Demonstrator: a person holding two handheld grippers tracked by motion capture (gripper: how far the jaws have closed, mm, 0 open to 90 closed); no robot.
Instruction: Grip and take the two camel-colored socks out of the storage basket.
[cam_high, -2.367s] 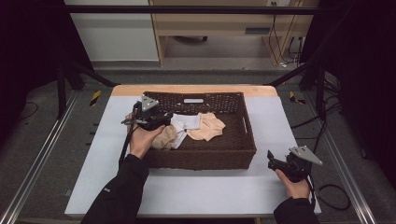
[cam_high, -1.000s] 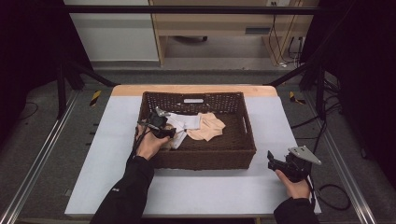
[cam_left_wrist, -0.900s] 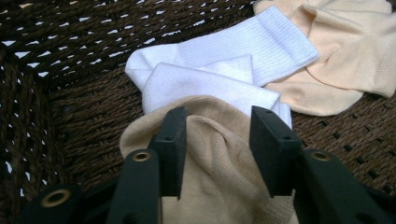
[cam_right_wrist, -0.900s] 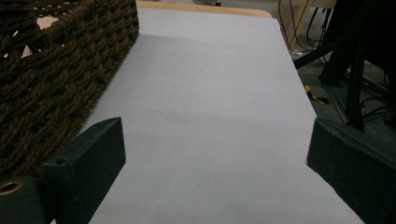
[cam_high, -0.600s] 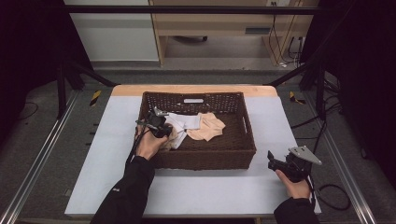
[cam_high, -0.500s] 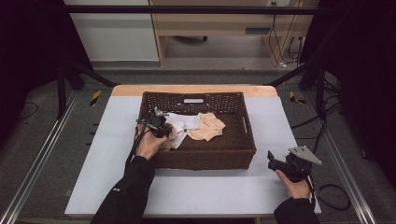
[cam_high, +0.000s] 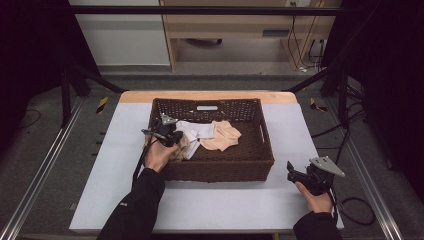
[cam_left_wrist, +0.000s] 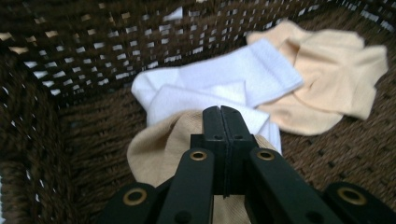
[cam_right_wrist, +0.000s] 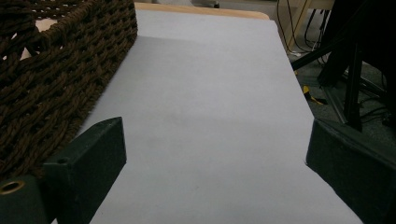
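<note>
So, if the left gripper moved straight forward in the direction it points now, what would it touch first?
Probably the beige sock directly under the left gripper, whose jaws have just closed and look shut together there. Past it lies the white sock, then the basket wall; depth is hard to judge.

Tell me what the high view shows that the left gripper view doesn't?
High view: the whole table and the right tongs, open beside the basket. Left gripper view: up close, the left tongs, jaws just closed together over a tan sock; whether cloth is pinched is unclear. Both: the basket, the white sock and a second tan sock.
</note>
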